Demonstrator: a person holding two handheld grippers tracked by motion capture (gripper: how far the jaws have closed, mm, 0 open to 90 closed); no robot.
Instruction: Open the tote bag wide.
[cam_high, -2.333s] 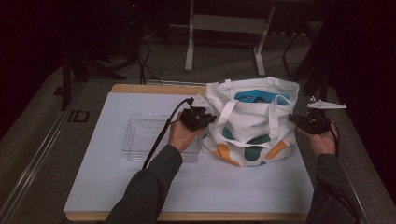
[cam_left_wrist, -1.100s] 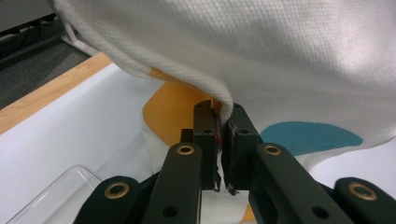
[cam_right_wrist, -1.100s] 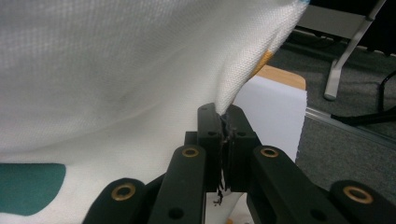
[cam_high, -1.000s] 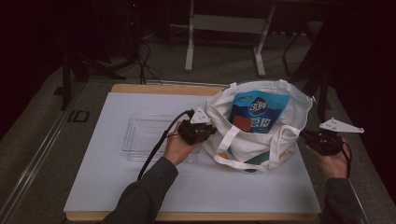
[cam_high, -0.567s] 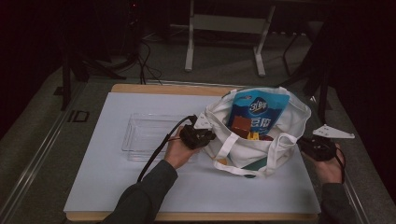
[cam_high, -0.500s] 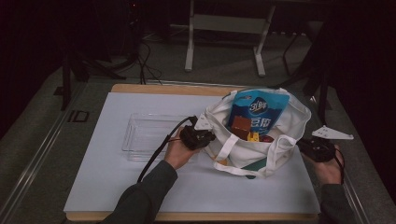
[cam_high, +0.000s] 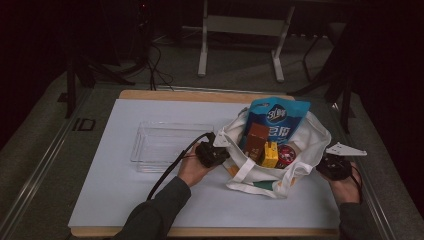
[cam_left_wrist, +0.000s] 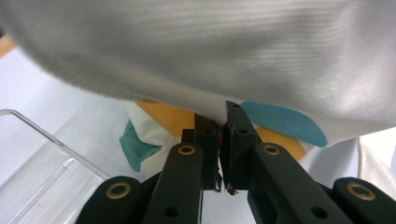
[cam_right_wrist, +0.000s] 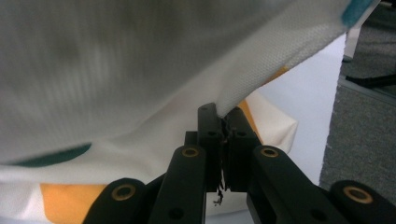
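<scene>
Both grippers are clamped on the tote bag (cam_high: 280, 165), which sits right of the clear tray (cam_high: 165, 145) on the tabletop (cam_high: 110, 200): left gripper (cam_left_wrist: 223, 140) and right gripper (cam_right_wrist: 223, 126) each have jaws pinched on the rim cloth. Best to pull both sides apart evenly and low, so the blue snack pouch (cam_high: 276, 120) and boxes stay upright inside.

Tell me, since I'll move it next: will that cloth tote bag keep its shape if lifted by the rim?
Probably not. The tote bag looks floppy: its cloth folds and sags where the left gripper and right gripper pinch the rim. The blue snack pouch stands tall inside and may tip as the sides slacken.
</scene>
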